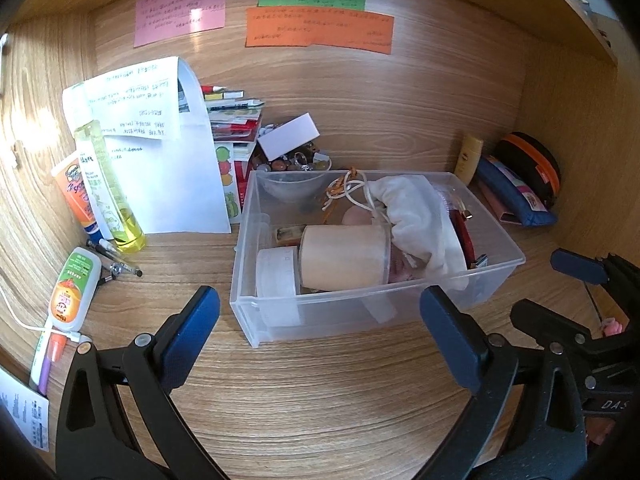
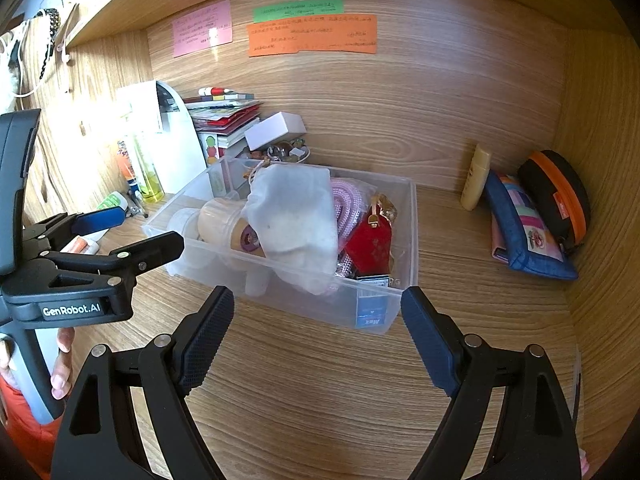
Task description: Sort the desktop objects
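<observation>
Two grippers, our left gripper [image 1: 320, 328] and right gripper [image 2: 318, 332], hang with jaws apart and empty before one clear bin [image 1: 500, 240] mid-desk; we count three sticky notes [image 1: 180, 10] behind.

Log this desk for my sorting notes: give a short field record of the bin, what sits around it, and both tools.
bin: clear plastic bin, centre of desk, filled
bin contents: white cloth, beige jar, red tag
left of bin: yellow bottle, orange tube, glue bottle
right of bin: blue pouch, black-and-orange case
left tool: open, empty
right tool: open, empty
</observation>
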Tool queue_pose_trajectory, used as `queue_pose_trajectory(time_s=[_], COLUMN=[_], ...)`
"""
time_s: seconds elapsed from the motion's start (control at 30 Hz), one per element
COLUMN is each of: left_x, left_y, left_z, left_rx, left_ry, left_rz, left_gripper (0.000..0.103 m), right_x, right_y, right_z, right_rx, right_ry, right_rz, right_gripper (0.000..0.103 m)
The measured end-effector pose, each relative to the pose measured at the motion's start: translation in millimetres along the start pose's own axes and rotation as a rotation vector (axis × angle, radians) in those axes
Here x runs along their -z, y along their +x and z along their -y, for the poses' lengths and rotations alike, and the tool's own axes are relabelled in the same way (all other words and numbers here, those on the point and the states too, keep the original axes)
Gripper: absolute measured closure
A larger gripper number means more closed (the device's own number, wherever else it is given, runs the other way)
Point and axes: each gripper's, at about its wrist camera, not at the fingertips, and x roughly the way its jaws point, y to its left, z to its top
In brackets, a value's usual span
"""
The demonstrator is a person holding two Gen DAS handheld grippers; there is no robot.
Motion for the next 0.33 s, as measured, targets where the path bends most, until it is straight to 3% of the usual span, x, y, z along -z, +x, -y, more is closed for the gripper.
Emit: queue_pose_trajectory(time_s=[0.33], left_x=[1.4], left_y=[-3.2], left_z=[2.4], left_rx=[0.017], left_ry=[0.008], left_rz=[0.001], left_gripper=[0.002], right_x=[0.7], right_y=[2.6], right_z=[1.6], right_rx=[-0.009], right_ry=[0.015], right_rz=[-0.012], right_gripper=[0.019])
